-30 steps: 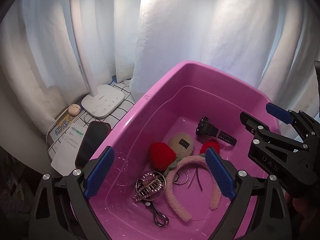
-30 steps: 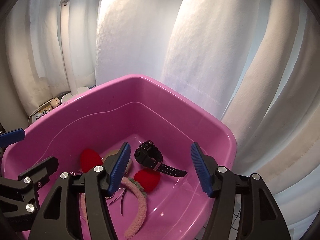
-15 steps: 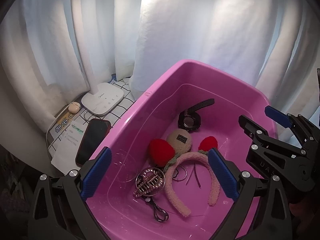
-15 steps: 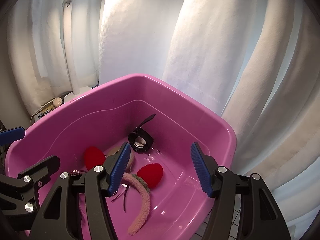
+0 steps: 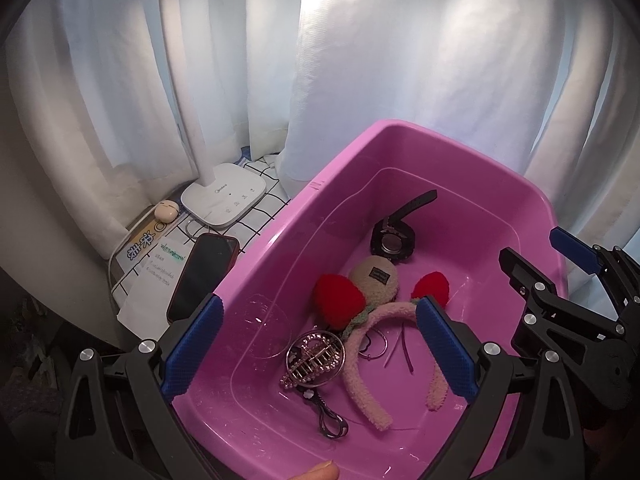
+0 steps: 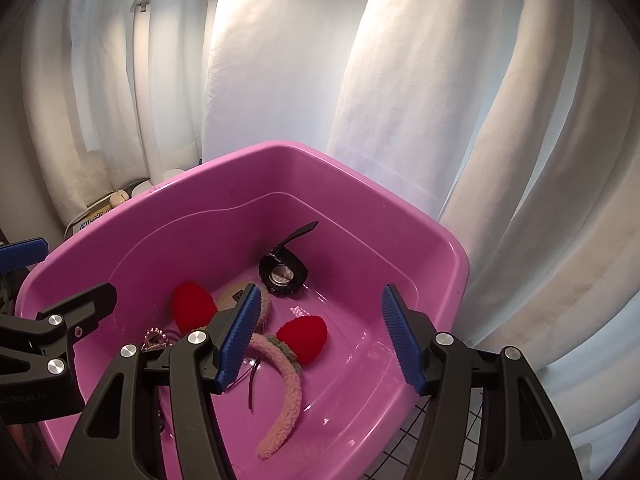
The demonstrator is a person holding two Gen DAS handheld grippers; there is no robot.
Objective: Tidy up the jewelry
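A pink plastic tub (image 5: 280, 248) (image 6: 432, 248) holds the jewelry. A black watch (image 5: 394, 240) (image 6: 284, 272) lies at its far end, strap up against the wall. A fuzzy pink headband with red strawberries (image 5: 362, 376) (image 6: 288, 392) lies in the middle, next to a beige puff (image 5: 376, 276). A silver hair claw (image 5: 314, 358), a ring hoop (image 5: 374, 344) and a black cord (image 5: 330, 420) lie near the front. My left gripper (image 5: 318, 348) is open and empty above the tub. My right gripper (image 6: 318, 336) is open and empty above the tub's right side.
Left of the tub on a grid-pattern cloth stand a white lamp base (image 5: 224, 198), a dark phone (image 5: 204, 272), papers (image 5: 158, 280) and a small earbud case (image 5: 166, 209). White curtains hang behind. A fingertip (image 5: 316, 472) shows at the bottom edge.
The black watch has dropped from near my right gripper and now lies at the far end of the tub, strap up against the wall. Both grippers have pulled back and up slightly.
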